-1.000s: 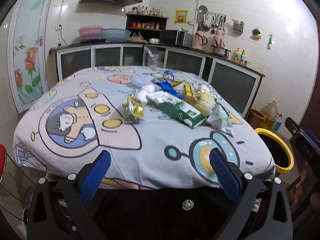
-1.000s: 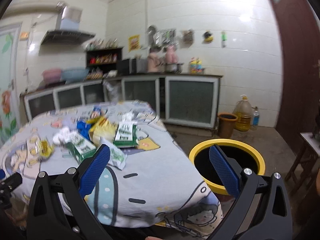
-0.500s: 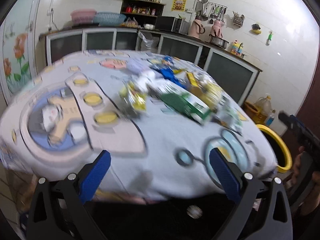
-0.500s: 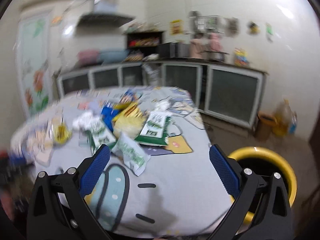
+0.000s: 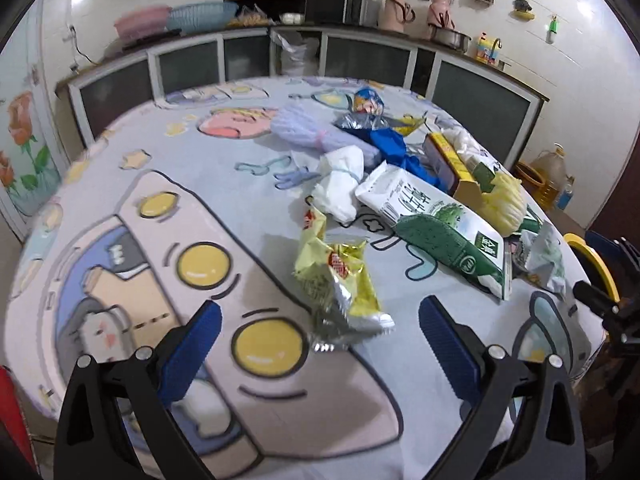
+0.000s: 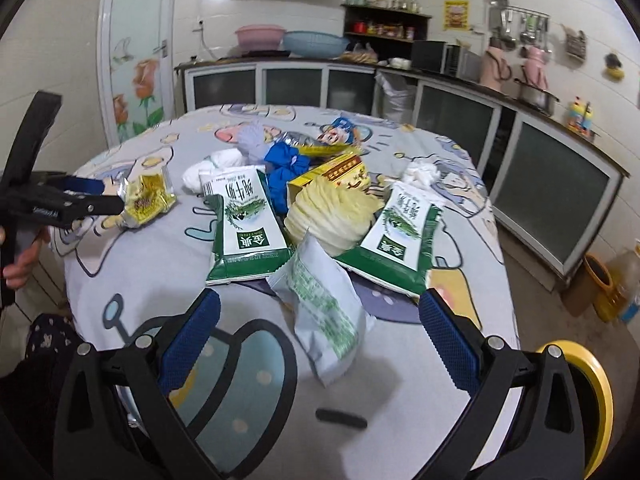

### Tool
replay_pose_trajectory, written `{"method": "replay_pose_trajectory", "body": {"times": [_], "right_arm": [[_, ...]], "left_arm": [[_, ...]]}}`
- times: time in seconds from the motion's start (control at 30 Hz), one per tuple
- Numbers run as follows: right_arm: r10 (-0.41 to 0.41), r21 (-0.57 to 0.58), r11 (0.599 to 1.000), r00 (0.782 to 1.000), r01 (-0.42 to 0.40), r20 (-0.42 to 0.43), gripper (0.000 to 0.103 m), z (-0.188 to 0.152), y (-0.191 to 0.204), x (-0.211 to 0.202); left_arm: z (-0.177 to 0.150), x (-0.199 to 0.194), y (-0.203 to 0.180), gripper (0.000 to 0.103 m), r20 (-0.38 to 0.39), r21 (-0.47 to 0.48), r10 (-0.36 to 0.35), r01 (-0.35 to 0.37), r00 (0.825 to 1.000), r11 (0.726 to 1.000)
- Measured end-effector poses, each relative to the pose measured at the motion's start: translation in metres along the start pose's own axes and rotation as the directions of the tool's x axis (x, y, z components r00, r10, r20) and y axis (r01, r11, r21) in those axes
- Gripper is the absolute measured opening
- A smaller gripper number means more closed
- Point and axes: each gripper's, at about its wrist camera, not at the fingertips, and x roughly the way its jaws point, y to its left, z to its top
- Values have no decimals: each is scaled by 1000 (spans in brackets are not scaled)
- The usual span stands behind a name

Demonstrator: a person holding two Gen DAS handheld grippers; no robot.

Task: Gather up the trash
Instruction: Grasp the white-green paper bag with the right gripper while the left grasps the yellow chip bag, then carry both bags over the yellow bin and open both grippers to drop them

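Trash lies in a heap on the cartoon-print tablecloth [image 5: 168, 264]. My left gripper [image 5: 318, 340] is open, low over the cloth, with a crumpled yellow snack wrapper [image 5: 340, 276] just ahead between its blue fingers. Behind that wrapper lie a green-and-white bag [image 5: 436, 224], white tissue [image 5: 340, 184] and a yellow box [image 5: 452, 160]. My right gripper [image 6: 318, 336] is open too, and a pale green-printed wrapper [image 6: 324, 308] reaches in between its fingers. Two green-and-white bags [image 6: 244, 220] [image 6: 400, 232] and a yellow crumpled wad [image 6: 328, 212] lie beyond it.
A yellow-rimmed bin [image 6: 580, 380] stands on the floor at the table's right side, also visible as the bin rim [image 5: 592, 264]. Kitchen cabinets [image 6: 552, 200] line the walls behind. A hand [image 6: 20, 264] holds the left gripper [image 6: 92, 198] at the table's left edge.
Both grippers have moved in over the table and dipped toward the trash: the left up to the yellow snack wrapper, the right turning left from the bin to the pale wrapper. Both stay open.
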Motion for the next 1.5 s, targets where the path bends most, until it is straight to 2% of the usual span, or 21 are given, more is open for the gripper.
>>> {"method": "replay_pose_trajectory", "body": {"times": [0.17,0.3,0.47,0.53,0.57,0.6,0.63,0.67,0.7,0.73,0.9,0.97,1.07,1.17,1.27,1.4,1.5], "right_arm": [[10,-19,1000,999,-11,-33,95,6,-3,23],[23,-10,1000,998,-23,-58,95,7,-7,38],[47,13,999,994,-46,-97,85,8,-11,50],[63,19,998,992,-62,-113,74,8,-10,54],[69,21,998,990,-67,-124,70,8,-10,55],[71,25,997,988,-68,-138,60,8,-10,57],[71,28,997,987,-68,-144,46,7,-10,58],[61,37,998,987,-56,-150,42,6,-11,59],[59,43,998,987,-53,-151,35,6,-12,59],[64,57,997,986,-56,-153,33,6,-14,59],[108,136,987,986,-91,-123,30,9,-21,45],[122,149,983,988,-107,-97,30,11,-23,34],[154,192,971,987,-142,-50,30,15,-30,14],[129,208,971,991,-121,-27,30,13,-36,-1],[123,259,959,992,-116,-12,30,3,-48,-15],[43,311,950,999,-40,-6,30,-17,-73,-37],[-38,366,930,999,36,-2,30,-36,-102,-60]], "left_arm": [[10,30,9,95,-44,-60,-48,45,998,997],[17,48,8,95,-59,-73,-86,82,994,994],[24,63,7,93,-67,-77,-107,101,992,992],[26,66,7,84,-68,-76,-100,95,993,993],[27,69,8,76,-72,-78,-90,84,993,993],[27,69,9,65,-71,-82,-79,74,994,994],[27,70,12,60,-68,-84,-72,66,995,994],[26,69,12,46,-62,-76,-59,54,996,996],[26,68,12,42,-60,-70,-54,50,997,996],[27,67,13,41,-60,-69,-57,53,997,996],[27,48,16,35,-26,-88,-93,91,995,992],[29,34,16,28,-6,-81,-110,109,994,991],[31,14,13,28,28,-76,-131,133,991,988],[31,-3,1,28,54,-39,-133,135,990,990],[30,-16,-15,28,61,-9,-167,168,984,986],[31,-22,-54,28,55,72,-220,216,974,974],[36,-16,-98,29,23,141,-293,287,956,948]]}}
